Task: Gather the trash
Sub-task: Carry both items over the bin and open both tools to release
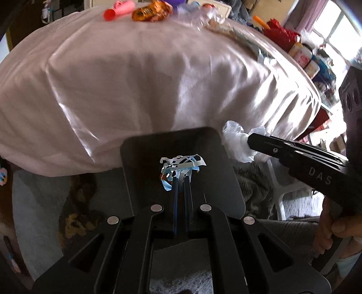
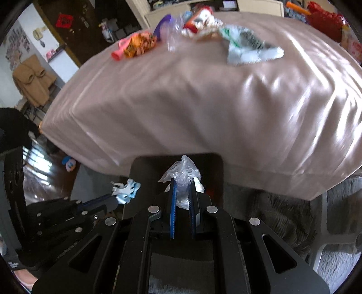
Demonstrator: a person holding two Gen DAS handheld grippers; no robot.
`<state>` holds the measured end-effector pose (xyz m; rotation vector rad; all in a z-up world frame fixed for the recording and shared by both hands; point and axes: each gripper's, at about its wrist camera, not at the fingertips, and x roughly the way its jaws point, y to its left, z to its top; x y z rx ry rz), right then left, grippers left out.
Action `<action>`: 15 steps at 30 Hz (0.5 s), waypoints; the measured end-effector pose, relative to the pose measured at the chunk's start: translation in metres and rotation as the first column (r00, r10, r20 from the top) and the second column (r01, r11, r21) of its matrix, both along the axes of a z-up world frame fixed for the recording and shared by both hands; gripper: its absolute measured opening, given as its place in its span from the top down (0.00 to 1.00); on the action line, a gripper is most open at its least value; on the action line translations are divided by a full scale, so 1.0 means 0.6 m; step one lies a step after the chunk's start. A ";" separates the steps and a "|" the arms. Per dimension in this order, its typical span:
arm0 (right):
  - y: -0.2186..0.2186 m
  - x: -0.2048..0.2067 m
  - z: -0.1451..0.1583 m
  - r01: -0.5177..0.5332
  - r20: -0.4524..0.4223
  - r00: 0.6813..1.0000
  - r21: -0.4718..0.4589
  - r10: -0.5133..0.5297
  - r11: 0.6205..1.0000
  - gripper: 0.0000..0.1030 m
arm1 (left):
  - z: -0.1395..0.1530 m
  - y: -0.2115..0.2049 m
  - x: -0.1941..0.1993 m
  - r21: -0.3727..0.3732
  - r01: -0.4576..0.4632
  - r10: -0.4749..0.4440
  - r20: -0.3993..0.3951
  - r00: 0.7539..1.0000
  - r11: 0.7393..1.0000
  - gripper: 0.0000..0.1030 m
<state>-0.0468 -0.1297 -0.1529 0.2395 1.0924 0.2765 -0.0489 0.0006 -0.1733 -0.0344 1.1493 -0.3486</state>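
You have a piece of trash in each hand, and both loads sit over the dark bin (image 1: 140,153) just ahead of and below your fingertips. The left gripper (image 1: 179,178) is clamped on a tangle of white and blue paper strips (image 1: 178,164), pinched only at the very tips with most of the tangle sticking out beyond them. The right gripper (image 2: 182,187) is clamped on a crumpled clear plastic wrapper (image 2: 182,173), which bulges up past the pads and hangs down between them.

The step, as I read it, is the drop into the bin. Do it well by bringing each set of tips squarely over the opening before you let go; the bin's rim lies close under the overhanging edge of the pink tablecloth (image 1: 158,90), so keep the tips on your side of that fold. Both loads are light and springy, so they may cling to a blue pad (image 2: 173,203) or drift sideways; spread the jaws fully and give a small shake if anything sticks. Keep the two grippers apart as they release, since the right one sits just to the right of the left and the wrapper could snag the strips.

More trash waits far ahead on the table: an orange snack wrapper (image 1: 151,11), a pink balloon (image 1: 117,10) and a green-and-white wrapper (image 2: 251,48)
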 end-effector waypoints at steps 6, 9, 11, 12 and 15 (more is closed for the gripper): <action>0.005 0.009 -0.014 0.000 -0.031 1.000 0.001 0.000 1.000 0.86 | -0.019 -0.002 0.009 0.014 0.004 -0.004 -0.030 1.000 1.000 0.96; 0.004 0.012 -0.017 -0.002 -0.040 0.999 0.012 0.003 1.000 0.86 | -0.021 0.000 0.011 0.016 -0.002 0.002 -0.034 0.999 1.000 0.93; 0.005 0.012 -0.020 -0.006 -0.044 0.999 0.017 0.006 1.000 0.86 | -0.023 0.003 0.013 0.016 -0.009 0.010 -0.040 0.999 1.000 0.89; 0.007 0.012 -0.020 -0.007 -0.045 0.999 0.017 0.008 1.000 0.85 | -0.024 0.003 0.014 0.016 -0.012 0.012 -0.042 0.999 1.000 0.87; 0.006 0.012 -0.021 -0.001 -0.044 0.999 0.016 0.002 1.000 0.80 | -0.024 0.005 0.014 0.018 -0.016 0.016 -0.041 0.999 1.000 0.82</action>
